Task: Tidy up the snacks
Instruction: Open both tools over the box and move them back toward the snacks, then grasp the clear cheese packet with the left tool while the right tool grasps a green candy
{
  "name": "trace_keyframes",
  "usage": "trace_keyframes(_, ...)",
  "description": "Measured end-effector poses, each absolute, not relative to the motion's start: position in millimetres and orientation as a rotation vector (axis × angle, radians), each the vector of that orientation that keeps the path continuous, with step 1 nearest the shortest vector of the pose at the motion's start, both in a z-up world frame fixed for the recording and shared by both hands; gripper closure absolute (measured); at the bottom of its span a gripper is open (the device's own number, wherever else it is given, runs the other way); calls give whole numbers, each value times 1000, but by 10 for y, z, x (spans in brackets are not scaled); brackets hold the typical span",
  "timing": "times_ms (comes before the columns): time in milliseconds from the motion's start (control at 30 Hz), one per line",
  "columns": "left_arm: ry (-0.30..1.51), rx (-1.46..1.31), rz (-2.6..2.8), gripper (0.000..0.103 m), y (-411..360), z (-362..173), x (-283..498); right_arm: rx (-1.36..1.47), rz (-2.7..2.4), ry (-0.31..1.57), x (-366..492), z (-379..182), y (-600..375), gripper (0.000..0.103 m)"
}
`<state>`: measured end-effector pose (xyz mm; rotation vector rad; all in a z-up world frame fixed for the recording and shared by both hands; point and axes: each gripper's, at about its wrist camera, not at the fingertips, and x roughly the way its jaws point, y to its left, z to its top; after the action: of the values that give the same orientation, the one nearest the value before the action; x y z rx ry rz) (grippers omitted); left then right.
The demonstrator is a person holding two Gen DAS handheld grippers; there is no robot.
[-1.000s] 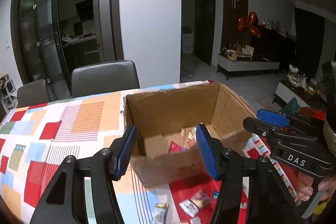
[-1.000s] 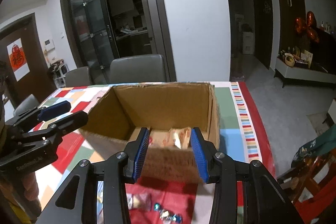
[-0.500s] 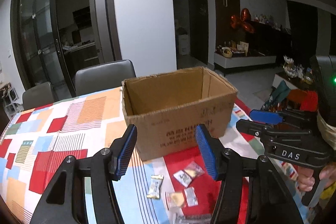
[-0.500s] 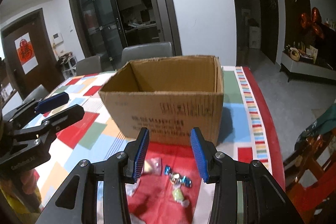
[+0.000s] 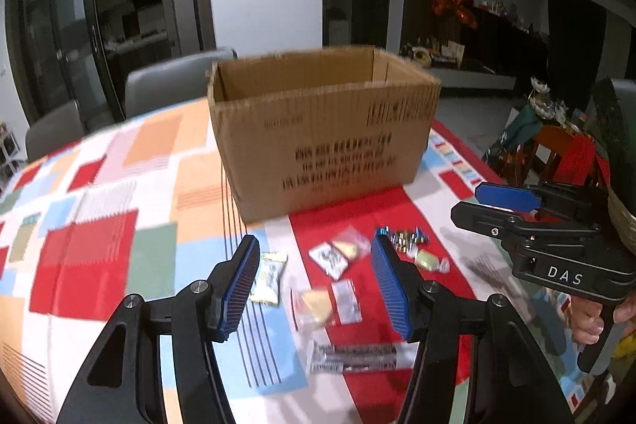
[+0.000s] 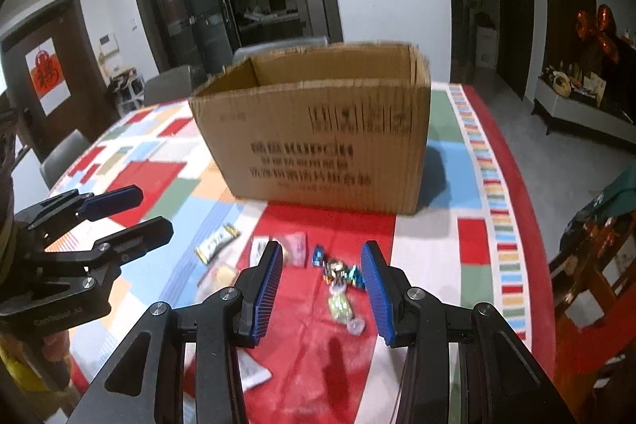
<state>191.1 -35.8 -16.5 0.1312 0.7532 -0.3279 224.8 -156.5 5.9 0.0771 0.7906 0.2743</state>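
Jaws apart, empty, on left gripper (image 5: 314, 281) and right gripper (image 6: 322, 289); snacks (image 5: 338, 265) scattered on bench (image 5: 119, 193) near cardboard box (image 5: 322, 130).

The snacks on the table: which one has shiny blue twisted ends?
The foil-wrapped candy on the red patch, between the right gripper fingertips in its view. The other snacks are clear or white packets; the pale green candy lies just below it.

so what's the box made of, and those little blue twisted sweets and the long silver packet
The box looks like plain brown corrugated cardboard, matte, with ribbed lines showing through its printed wall. The blue twisted sweets seem wrapped in shiny metallic foil that catches glints. The long silver packet looks like glossy metallised plastic film, though blur leaves that open.
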Motion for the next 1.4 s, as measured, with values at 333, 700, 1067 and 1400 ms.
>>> trace_keyframes(333, 885, 104, -351, 46, -329, -593, 1935, 61, 271, 886, 2198, -277, -1527, 61)
trace_keyframes(700, 980, 74, -358, 46, -304, -893, 2064, 66, 259, 971, 2274, -558, -1525, 61)
trace_keyframes(1067, 1028, 53, -348, 46, -324, -1080, 2233, 77, 245, 1011, 2388, -716, -1537, 61)
trace_keyframes(1400, 1020, 56, -333, 59, -370, -1122, 2286, 86, 259, 1010, 2445, -728, -1500, 71)
